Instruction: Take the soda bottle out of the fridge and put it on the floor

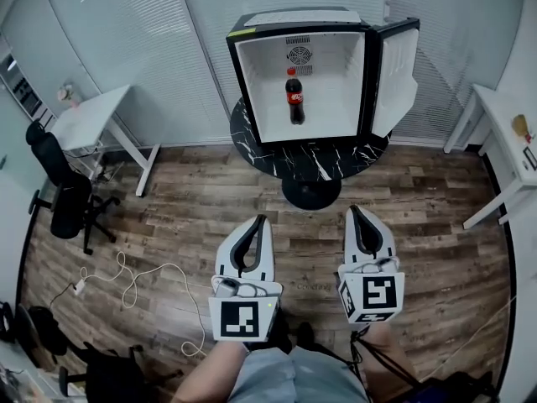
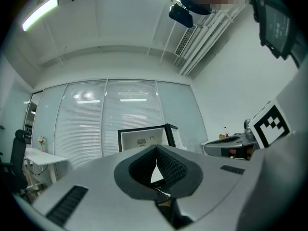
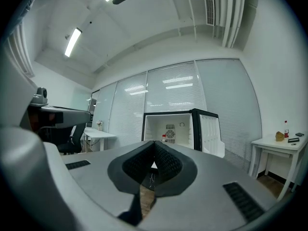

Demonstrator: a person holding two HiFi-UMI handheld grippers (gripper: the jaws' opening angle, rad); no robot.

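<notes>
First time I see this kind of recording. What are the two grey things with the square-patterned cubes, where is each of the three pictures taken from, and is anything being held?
No robot here: a person holds a two-jaw tool in each hand. The head view comes from a camera on the person's head, looking down. In it the left hand-held gripper and the right hand-held gripper point forward over the wooden floor. The patterned cubes are parts of them. The other two pictures come from a camera riding on each hand-held gripper, looking along its jaws. Both pairs of jaws are together and nothing is held. Ahead, a small fridge stands on a round black table, its door open, with a soda bottle upright inside.
</notes>
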